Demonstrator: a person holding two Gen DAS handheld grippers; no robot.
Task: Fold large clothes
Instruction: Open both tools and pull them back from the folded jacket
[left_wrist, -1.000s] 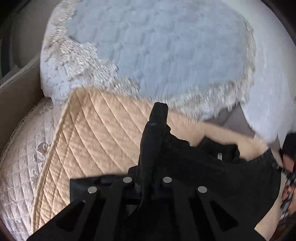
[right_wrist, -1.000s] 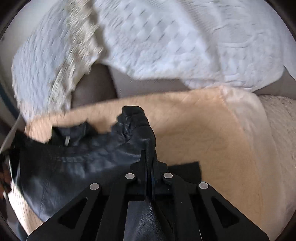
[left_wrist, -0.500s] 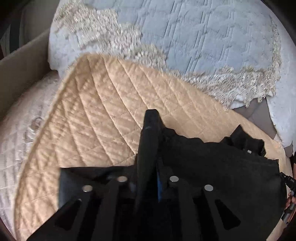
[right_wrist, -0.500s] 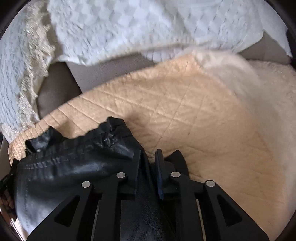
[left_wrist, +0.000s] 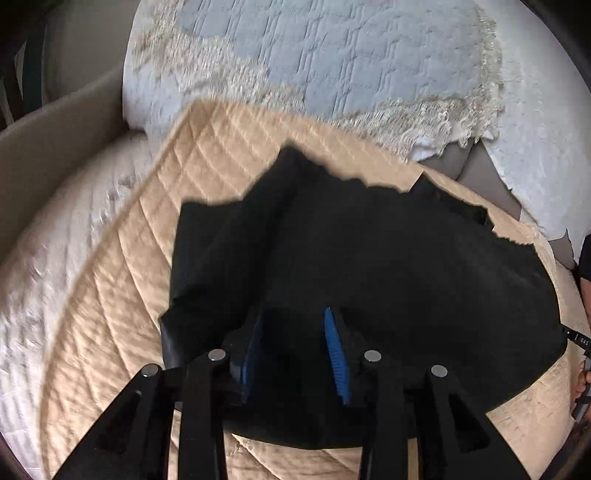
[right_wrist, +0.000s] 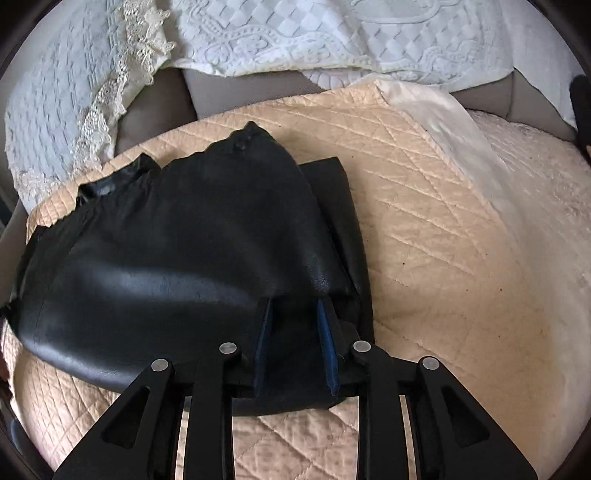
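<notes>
Both grippers point forward and downward over a black leather garment (right_wrist: 177, 258) that lies spread on a quilted beige cover (right_wrist: 424, 229). The left gripper (left_wrist: 295, 350) has its blue-padded fingers (left_wrist: 334, 347) spread apart, with the dark garment lying between and ahead of them, free of any pinch. The right gripper (right_wrist: 295, 332) also has its fingers (right_wrist: 327, 339) spread, the garment's folded edge beneath and between them. Beyond the fingertips lies a white lace-trimmed cover (left_wrist: 332, 66).
</notes>
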